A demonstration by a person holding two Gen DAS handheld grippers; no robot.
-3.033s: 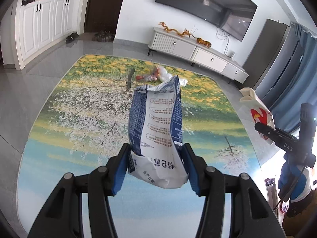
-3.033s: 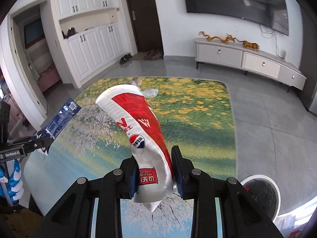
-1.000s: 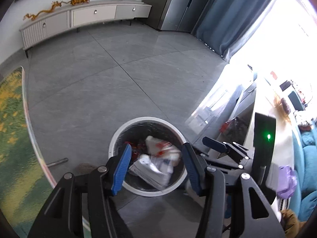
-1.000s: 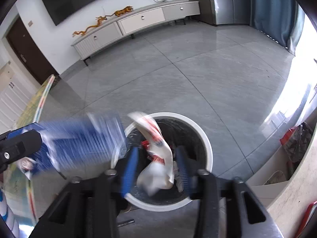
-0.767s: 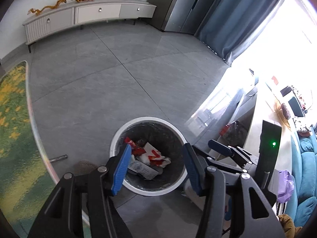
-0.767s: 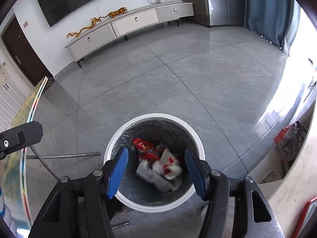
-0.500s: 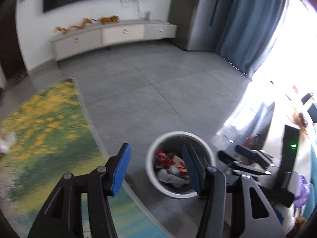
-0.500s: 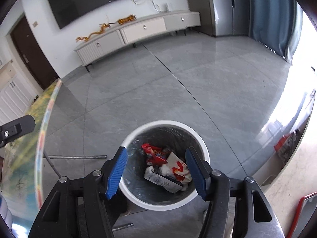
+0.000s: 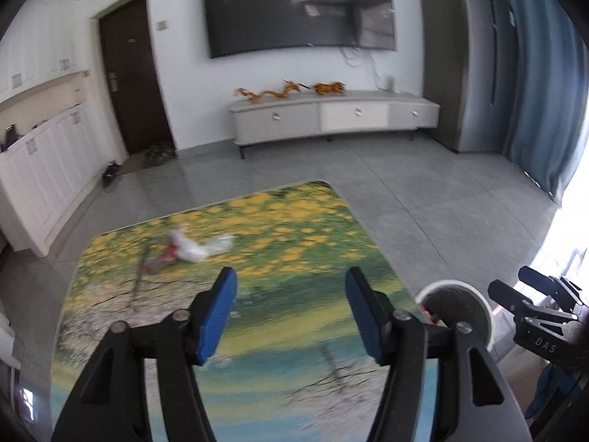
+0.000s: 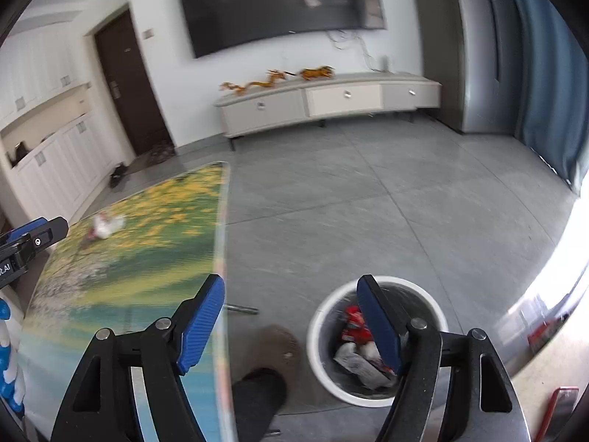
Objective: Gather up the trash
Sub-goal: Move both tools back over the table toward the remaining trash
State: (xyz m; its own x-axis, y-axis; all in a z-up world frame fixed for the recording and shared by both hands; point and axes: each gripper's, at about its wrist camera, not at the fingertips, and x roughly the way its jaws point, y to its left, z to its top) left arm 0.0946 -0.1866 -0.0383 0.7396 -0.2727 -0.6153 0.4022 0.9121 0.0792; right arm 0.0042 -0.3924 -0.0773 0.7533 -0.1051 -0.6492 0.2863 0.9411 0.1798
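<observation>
My left gripper (image 9: 291, 311) is open and empty above a table with a landscape print (image 9: 257, 361). A crumpled white and red wrapper (image 9: 195, 246) lies at the table's far left; it also shows in the right wrist view (image 10: 106, 225). My right gripper (image 10: 291, 322) is open and empty, held over the floor between the table edge and a white round trash bin (image 10: 324, 364). The bin holds red and white wrappers (image 10: 355, 346). The bin also shows in the left wrist view (image 9: 456, 309), right of my left gripper.
A grey tiled floor (image 10: 368, 213) runs to a low TV cabinet (image 9: 331, 118) under a wall TV (image 9: 298, 11). White cupboards (image 9: 44, 169) line the left wall and blue curtains (image 9: 545, 92) the right. A foot in a dark sock (image 10: 257, 397) stands by the bin.
Both grippers let their wrappers drop into the bin and now stand open and empty. Both views have swung from the bin back up toward the table and the TV wall.
</observation>
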